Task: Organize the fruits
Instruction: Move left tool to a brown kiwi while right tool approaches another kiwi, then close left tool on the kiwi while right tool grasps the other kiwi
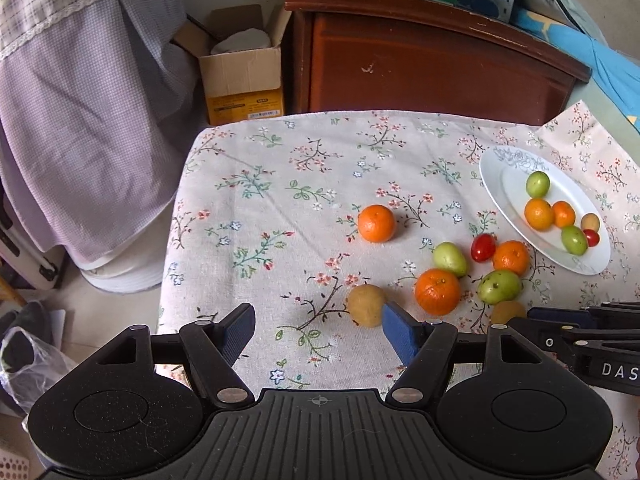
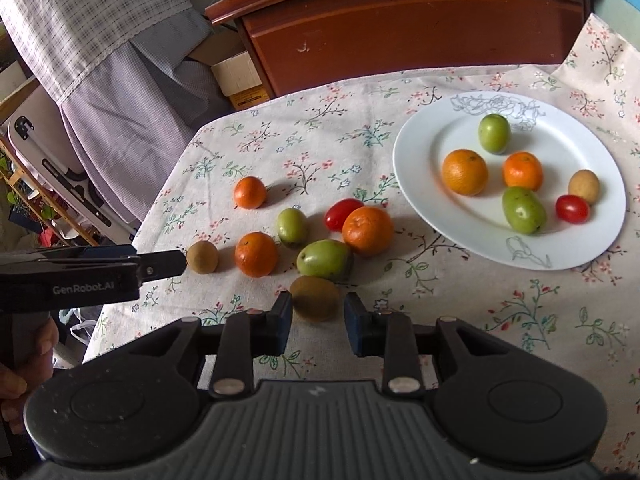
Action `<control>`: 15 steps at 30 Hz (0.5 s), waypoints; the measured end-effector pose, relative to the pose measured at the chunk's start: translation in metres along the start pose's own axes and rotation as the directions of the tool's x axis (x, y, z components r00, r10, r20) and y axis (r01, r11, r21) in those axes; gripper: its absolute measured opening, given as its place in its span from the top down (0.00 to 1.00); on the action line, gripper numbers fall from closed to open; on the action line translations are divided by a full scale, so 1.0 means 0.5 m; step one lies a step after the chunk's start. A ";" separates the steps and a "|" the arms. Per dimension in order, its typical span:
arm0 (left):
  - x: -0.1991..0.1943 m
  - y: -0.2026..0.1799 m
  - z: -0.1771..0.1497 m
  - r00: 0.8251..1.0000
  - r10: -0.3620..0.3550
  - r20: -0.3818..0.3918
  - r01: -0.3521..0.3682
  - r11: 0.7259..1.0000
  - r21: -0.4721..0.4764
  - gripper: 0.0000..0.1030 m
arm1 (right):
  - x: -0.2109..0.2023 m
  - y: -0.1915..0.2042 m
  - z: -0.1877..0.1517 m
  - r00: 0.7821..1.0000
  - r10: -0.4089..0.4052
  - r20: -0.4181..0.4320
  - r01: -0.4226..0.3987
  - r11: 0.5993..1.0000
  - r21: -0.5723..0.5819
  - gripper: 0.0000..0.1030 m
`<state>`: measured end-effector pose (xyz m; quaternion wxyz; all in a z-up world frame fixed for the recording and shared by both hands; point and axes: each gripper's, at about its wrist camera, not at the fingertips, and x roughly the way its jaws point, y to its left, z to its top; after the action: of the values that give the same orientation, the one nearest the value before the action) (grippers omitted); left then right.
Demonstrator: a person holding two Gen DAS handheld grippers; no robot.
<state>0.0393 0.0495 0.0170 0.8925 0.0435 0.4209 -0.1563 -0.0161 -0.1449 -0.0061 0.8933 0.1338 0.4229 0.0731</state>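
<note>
The right gripper (image 2: 317, 322) hangs low over the desk (image 2: 520, 340), jaws a little apart, with a brown kiwi (image 2: 315, 298) just ahead of the gap; neither pad seems to press on it. The left gripper (image 1: 318, 330) has its jaws wide apart over bare cloth, nothing between them. A small tan fruit (image 1: 366, 305) sits just beyond its right jaw, close to the blue pad (image 1: 396, 334), though I can't tell if they touch.

Past the kiwi, ahead of the right jaws, lies a loose cluster: a green fruit (image 2: 325, 260), an orange (image 2: 256, 254) to its left, another green one (image 2: 292, 227) behind, then a larger orange (image 2: 368, 231) with a red tomato (image 2: 342, 214) tucked against it. A lone orange (image 2: 250, 192) sits farther off to the left, apart from the rest.

Farther ahead and to the right of the right jaws stands a white plate (image 2: 420, 196). It holds two oranges, two green fruits, a tan one and a tomato.

Beyond the desk is a dark wooden cabinet (image 2: 420, 28), with a cardboard box (image 1: 244, 80) on the floor beside it.
</note>
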 end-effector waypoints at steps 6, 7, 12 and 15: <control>0.018 -0.013 -0.004 1.000 -0.023 0.003 0.023 1.000 0.021 0.33 | 0.009 0.007 -0.002 1.000 0.005 0.003 -0.005 1.000 -0.021 0.71; 0.020 -0.017 -0.005 1.000 -0.028 0.004 0.028 0.999 0.027 0.33 | 0.010 0.007 -0.003 1.000 0.007 0.003 -0.007 1.000 -0.022 0.71; 0.040 -0.029 -0.007 0.999 -0.033 -0.007 0.033 0.999 0.039 0.47 | 0.013 0.010 -0.005 1.000 0.009 0.004 -0.009 1.000 -0.029 0.73; 0.043 -0.038 -0.008 1.000 -0.021 0.007 0.020 0.998 0.067 0.56 | 0.013 0.009 -0.005 1.000 0.010 0.008 -0.009 1.000 -0.028 0.73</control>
<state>0.0431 0.0270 -0.0011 0.8905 0.0684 0.4124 -0.1795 -0.0142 -0.1384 -0.0110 0.8964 0.1236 0.4175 0.0827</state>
